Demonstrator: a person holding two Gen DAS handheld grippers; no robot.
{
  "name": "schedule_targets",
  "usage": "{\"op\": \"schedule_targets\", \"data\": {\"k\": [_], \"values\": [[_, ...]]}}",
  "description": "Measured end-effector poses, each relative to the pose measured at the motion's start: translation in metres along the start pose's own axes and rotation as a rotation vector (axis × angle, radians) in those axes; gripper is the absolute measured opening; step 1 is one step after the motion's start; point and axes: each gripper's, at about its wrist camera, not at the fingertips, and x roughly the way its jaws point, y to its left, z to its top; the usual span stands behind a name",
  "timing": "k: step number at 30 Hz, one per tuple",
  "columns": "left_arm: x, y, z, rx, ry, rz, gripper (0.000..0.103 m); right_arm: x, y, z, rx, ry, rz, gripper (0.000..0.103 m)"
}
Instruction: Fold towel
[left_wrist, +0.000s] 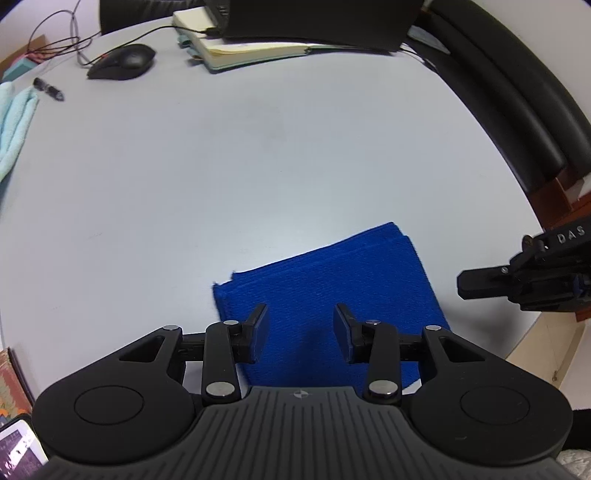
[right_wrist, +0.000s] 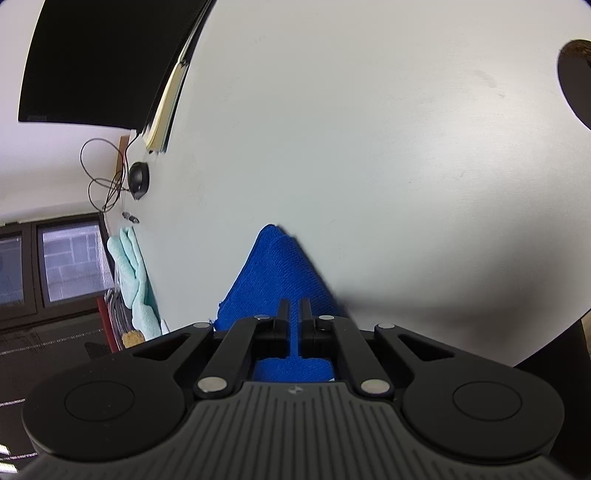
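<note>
A folded blue towel (left_wrist: 332, 291) lies flat on the grey table (left_wrist: 221, 166), near its front edge. My left gripper (left_wrist: 300, 319) is open and hovers just above the towel's near part, holding nothing. My right gripper (right_wrist: 294, 306) has its fingers nearly together over the same towel (right_wrist: 273, 273), with blue cloth showing through the thin gap; a grip on the cloth cannot be confirmed. In the left wrist view the right gripper (left_wrist: 465, 284) sits beside the towel's right edge, apart from it.
A black mouse (left_wrist: 122, 61) with cables, a pen (left_wrist: 48, 88), an open notebook (left_wrist: 251, 51) under a dark laptop, and a light blue towel (left_wrist: 14, 125) sit at the table's far and left sides. A black chair (left_wrist: 517, 110) stands on the right.
</note>
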Motion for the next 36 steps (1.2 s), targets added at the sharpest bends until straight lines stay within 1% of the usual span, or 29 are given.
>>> {"op": "schedule_targets", "data": {"k": [3, 8, 13, 15, 16, 17, 18, 20, 24, 27, 36], "values": [[0.001, 0.009, -0.003, -0.034, 0.003, 0.031, 0.042, 0.001, 0.002, 0.0, -0.009, 0.005, -0.001, 0.007], [0.004, 0.02, -0.006, -0.073, 0.003, 0.059, 0.042, 0.005, 0.005, -0.001, -0.022, 0.015, -0.003, 0.007], [0.011, 0.024, -0.006, -0.082, 0.013, 0.046, 0.041, 0.007, 0.009, -0.001, -0.04, 0.024, -0.006, 0.007], [0.012, 0.023, -0.005, -0.078, 0.015, 0.035, 0.039, 0.007, 0.011, -0.002, -0.049, 0.024, -0.007, 0.007], [0.013, 0.023, -0.005, -0.077, 0.015, 0.031, 0.036, 0.007, 0.011, -0.002, -0.053, 0.023, -0.009, 0.007], [0.013, 0.023, -0.005, -0.075, 0.013, 0.029, 0.028, 0.007, 0.012, -0.002, -0.058, 0.023, -0.01, 0.007], [0.014, 0.023, -0.005, -0.074, 0.013, 0.025, 0.024, 0.006, 0.013, -0.002, -0.062, 0.022, -0.011, 0.007], [0.014, 0.024, -0.005, -0.078, 0.013, 0.015, 0.012, 0.006, 0.014, -0.002, -0.074, 0.022, -0.013, 0.007], [0.014, 0.025, -0.006, -0.084, 0.007, -0.001, 0.005, 0.006, 0.02, -0.003, -0.105, 0.027, -0.017, 0.007], [0.011, 0.022, -0.007, -0.07, -0.009, -0.017, 0.003, 0.008, 0.025, -0.004, -0.138, 0.031, -0.019, 0.007], [0.004, 0.001, -0.005, 0.005, -0.051, -0.1, 0.003, 0.012, 0.045, -0.009, -0.247, 0.043, -0.017, 0.007]]}}
